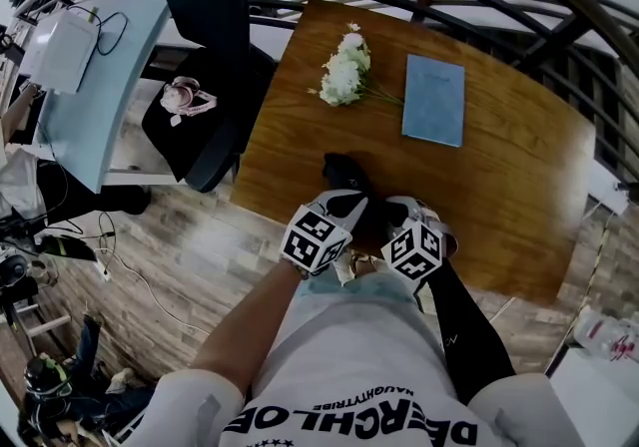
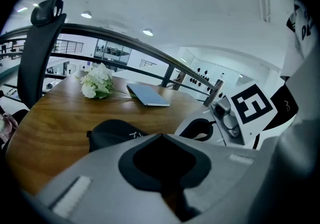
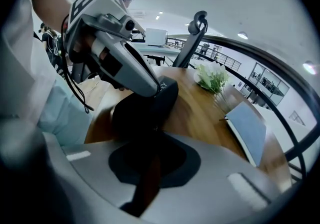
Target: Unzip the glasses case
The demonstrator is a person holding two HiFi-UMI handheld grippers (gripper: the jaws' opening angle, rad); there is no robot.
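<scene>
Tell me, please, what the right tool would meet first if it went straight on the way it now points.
The black case: it lies directly ahead of the right tool, very close, perhaps already touching, though blur leaves contact unclear.

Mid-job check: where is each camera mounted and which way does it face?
Head view: on the person's head, steeply down at the wooden table; shows shirt, arms, left gripper, right gripper.
Left gripper view: on the left gripper, across the glasses case toward flowers and notebook; shows right gripper.
Right gripper view: on the right gripper, at the case; shows left gripper, arm.
All three share case, flowers, notebook.
</scene>
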